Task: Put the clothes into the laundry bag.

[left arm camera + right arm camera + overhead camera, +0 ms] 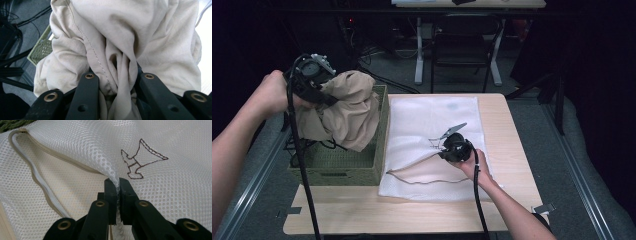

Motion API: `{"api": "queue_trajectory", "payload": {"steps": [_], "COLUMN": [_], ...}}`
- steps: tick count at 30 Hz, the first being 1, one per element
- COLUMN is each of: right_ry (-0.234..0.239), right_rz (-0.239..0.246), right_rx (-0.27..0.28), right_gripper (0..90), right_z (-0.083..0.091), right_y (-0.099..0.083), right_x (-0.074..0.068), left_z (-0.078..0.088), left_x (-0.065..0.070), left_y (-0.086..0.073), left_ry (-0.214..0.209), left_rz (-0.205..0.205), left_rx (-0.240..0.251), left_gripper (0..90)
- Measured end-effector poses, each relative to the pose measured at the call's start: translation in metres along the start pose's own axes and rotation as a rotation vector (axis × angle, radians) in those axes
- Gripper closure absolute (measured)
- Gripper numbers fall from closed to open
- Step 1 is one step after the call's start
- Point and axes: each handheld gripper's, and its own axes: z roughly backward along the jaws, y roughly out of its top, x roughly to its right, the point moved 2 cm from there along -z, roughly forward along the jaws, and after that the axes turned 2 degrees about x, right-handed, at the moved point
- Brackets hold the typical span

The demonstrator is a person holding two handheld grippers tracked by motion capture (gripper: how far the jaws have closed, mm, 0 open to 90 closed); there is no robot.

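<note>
Beige garment lifted out of the basket, mesh bag held open for it.

At upper left of the high view, left gripper clamped on a bunched fold of the beige garment, most of it hanging over the green woven basket at left centre. In the left gripper view, cloth wedged tight between both jaws. Right of centre, right gripper pinched shut on the top layer of the white mesh bag, zipper undone at the left of the right gripper view. Likely trouble: trailing cloth catching on the basket rim, or slipping from a thin pinch; mesh sliding free and the mouth falling shut; garment bunching against the zipper edge instead of going in.
</note>
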Motion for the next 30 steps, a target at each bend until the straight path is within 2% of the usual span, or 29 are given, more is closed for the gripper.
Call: {"api": "queue_trajectory", "payload": {"steps": [12, 21, 30], "right_ry": [0.000, -0.003, -0.006], "right_rz": [0.000, -0.004, -0.008], "right_rx": [0.000, 0.002, 0.002], "right_gripper": [86.3, 86.3, 86.2], "right_z": [0.000, 0.000, 0.000], "right_y": [0.000, 0.000, 0.000], "right_x": [0.000, 0.000, 0.000], "left_z": [0.004, 0.010, 0.020], "left_x": [0.005, 0.005, 0.014], "left_y": [0.013, 0.027, 0.051], "left_ry": [-0.016, -0.046, -0.060], "left_rz": [-0.030, -0.053, -0.115], "left_rx": [0.003, 0.009, -0.039], "left_gripper": [77.7, 77.8, 77.8]}}
